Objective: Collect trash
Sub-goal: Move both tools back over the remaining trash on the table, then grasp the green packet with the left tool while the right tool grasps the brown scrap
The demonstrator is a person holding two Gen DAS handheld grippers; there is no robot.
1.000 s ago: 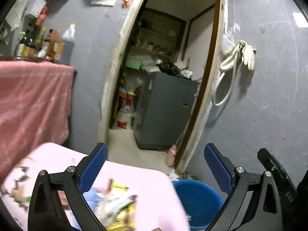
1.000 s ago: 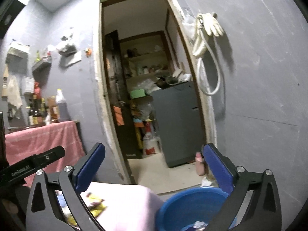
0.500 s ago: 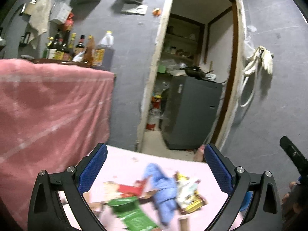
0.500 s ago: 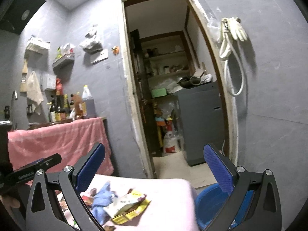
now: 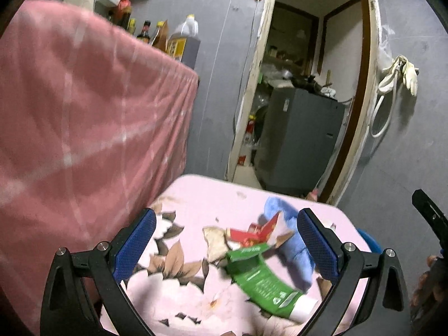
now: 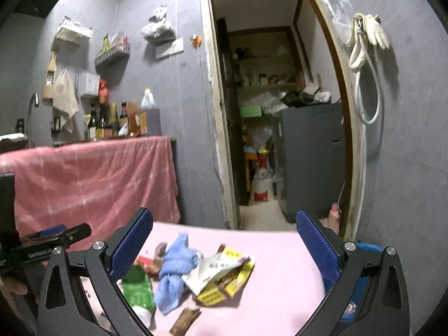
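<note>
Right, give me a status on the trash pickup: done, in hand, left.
Done: nothing clearly; the blue bin is mostly hidden beside the table. In hand: nothing. The left gripper and right gripper are both open, above the pink tablecloth. Left: the whole pile, including the green carton, blue cloth, yellow-and-white packets and a brown scrap.

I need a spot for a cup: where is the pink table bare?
Bare: the far strip toward the doorway, and the right side between the yellow wrapper and the blue bucket. Crowded: the middle, around the blue cloth and green tube.
</note>
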